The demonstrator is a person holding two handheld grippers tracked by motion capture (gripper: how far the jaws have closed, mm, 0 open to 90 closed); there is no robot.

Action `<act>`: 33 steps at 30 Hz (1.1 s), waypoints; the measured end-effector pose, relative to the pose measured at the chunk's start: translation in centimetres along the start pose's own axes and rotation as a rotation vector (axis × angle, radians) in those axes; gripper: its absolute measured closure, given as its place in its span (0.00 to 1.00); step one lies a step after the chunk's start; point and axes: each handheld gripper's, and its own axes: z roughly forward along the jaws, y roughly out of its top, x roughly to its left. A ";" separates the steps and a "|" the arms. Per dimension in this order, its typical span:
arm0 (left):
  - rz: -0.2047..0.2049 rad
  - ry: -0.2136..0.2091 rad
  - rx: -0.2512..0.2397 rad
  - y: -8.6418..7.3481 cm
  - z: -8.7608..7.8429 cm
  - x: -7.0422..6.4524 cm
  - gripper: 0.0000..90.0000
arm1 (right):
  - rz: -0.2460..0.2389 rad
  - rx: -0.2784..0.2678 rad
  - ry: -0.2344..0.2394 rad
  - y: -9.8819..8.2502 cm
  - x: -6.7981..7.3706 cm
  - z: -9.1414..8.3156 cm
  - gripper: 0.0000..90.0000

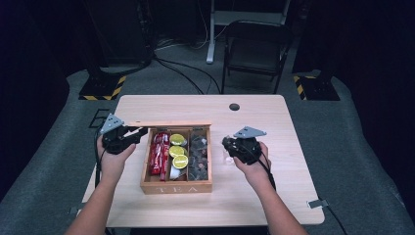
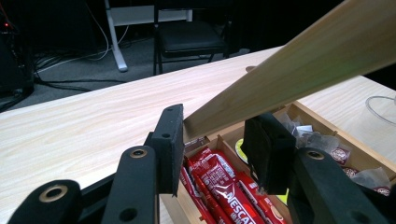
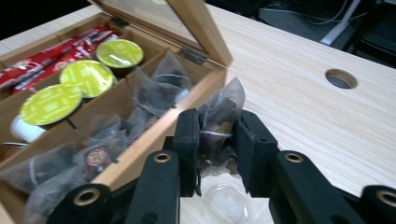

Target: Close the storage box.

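Meanwhile, left gripper (image 2: pixel 212 144) fingers clamped on the edge of the raised wooden lid (image 2: pixel 299 70) of the tea box (image 1: pixel 176 187), right gripper (image 3: pixel 217 149) fingers pinching a clear tea bag (image 3: pixel 218 126) just past the box's right wall, above a small glass cup (image 3: pixel 226 201) on the table (image 1: pixel 254 117).

The left tool (image 2: pixel 212 140) is clamped on the corner of the raised wooden lid (image 2: pixel 299 70), which slants up to the right. Below it, red sachets (image 2: pixel 224 184) lie in the open box (image 2: pixel 322 119) on the pale worktop (image 2: pixel 84 126)
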 end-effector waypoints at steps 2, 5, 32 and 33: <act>0.000 0.000 -0.001 0.0 0.0 0.0 0.65 | 0.015 0.010 -0.012 -0.2 -0.4 0.1 0.79; 0.000 0.000 0.000 0.0 0.0 0.0 0.65 | 0.013 0.014 -0.018 -0.3 -0.6 0.1 0.79; 0.000 -0.002 -0.001 -0.1 0.0 0.0 0.65 | 0.017 0.058 -0.046 -1.7 -1.6 1.4 0.79; 0.000 -0.002 -0.001 -0.1 0.0 0.0 0.65 | 0.016 0.064 -0.048 -1.8 -1.5 1.5 0.78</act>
